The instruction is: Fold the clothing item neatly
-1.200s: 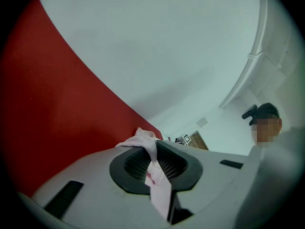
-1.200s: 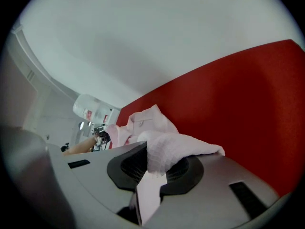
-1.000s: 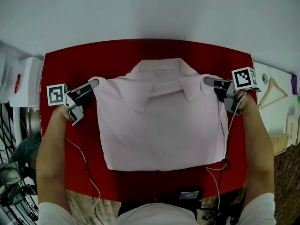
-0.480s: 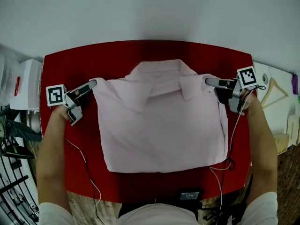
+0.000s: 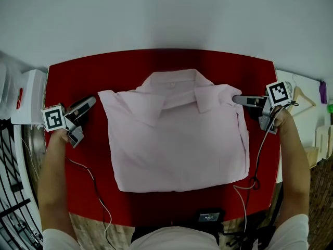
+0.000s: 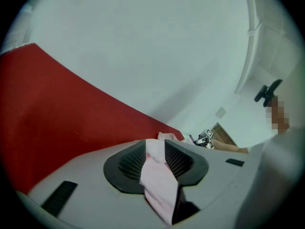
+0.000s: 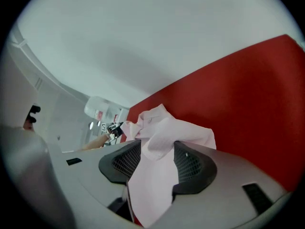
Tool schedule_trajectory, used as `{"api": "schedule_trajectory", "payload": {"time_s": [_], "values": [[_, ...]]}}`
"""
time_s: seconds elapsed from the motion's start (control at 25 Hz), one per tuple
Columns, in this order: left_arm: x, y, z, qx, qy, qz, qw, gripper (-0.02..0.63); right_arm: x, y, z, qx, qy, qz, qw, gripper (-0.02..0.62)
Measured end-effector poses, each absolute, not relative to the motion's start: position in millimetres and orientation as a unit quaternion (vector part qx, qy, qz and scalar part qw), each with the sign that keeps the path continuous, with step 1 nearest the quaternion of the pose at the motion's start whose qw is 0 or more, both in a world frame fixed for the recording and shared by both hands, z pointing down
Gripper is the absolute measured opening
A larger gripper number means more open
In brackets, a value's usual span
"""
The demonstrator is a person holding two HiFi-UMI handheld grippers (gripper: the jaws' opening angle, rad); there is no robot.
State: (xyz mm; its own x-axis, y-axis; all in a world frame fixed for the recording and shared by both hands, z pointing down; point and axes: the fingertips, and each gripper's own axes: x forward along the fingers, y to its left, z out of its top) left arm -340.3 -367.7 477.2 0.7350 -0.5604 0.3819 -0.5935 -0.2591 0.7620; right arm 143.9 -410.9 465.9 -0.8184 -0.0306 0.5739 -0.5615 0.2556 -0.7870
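Note:
A pale pink collared shirt (image 5: pixel 177 134) lies folded into a rough square, collar at the far side, on the red table (image 5: pixel 130 61). My left gripper (image 5: pixel 89 102) sits on the table left of the shirt's left shoulder corner, a small gap apart. Its jaws have just been opening, and in the left gripper view (image 6: pixel 156 149) the shirt (image 6: pixel 159 185) shows through their gap, unpressed. My right gripper (image 5: pixel 237 99) has its tips at the right shoulder. Its jaws have just been opening too and stand wide, with the shirt's shoulder (image 7: pixel 162 128) loose between them.
A white container (image 5: pixel 28 95) stands off the table's left edge. A wooden hanger (image 5: pixel 304 100) lies on a white surface to the right. Cables (image 5: pixel 88 176) trail from both grippers toward the near edge, where a black device (image 5: pixel 209 215) sits. A white wall is behind the table.
Both grippers have let go of the shirt's shoulders. The left one has drawn back leftward off the cloth; the right one has shifted slightly right and risen. The shirt lies still.

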Motion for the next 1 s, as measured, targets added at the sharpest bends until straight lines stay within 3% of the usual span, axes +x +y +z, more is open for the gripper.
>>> {"api": "schedule_trajectory", "payload": {"time_s": [0.28,0.52,0.68,1.0], "values": [[-326,-343,451,0.842,-0.369,0.042,0.392,0.118,170,-409,455,0.268,-0.824,0.417,0.274,0.199],[-301,-326,441,0.872,-0.405,0.226,0.154,0.117,165,-395,451,0.306,-0.857,0.137,0.391,0.2],[-294,-319,454,0.856,-0.393,0.332,0.05,0.117,157,-388,455,0.296,-0.841,-0.02,0.452,0.201],[-316,-321,488,0.793,-0.391,0.463,-0.056,0.217,168,-393,462,0.29,-0.799,-0.156,0.503,0.201]]}}
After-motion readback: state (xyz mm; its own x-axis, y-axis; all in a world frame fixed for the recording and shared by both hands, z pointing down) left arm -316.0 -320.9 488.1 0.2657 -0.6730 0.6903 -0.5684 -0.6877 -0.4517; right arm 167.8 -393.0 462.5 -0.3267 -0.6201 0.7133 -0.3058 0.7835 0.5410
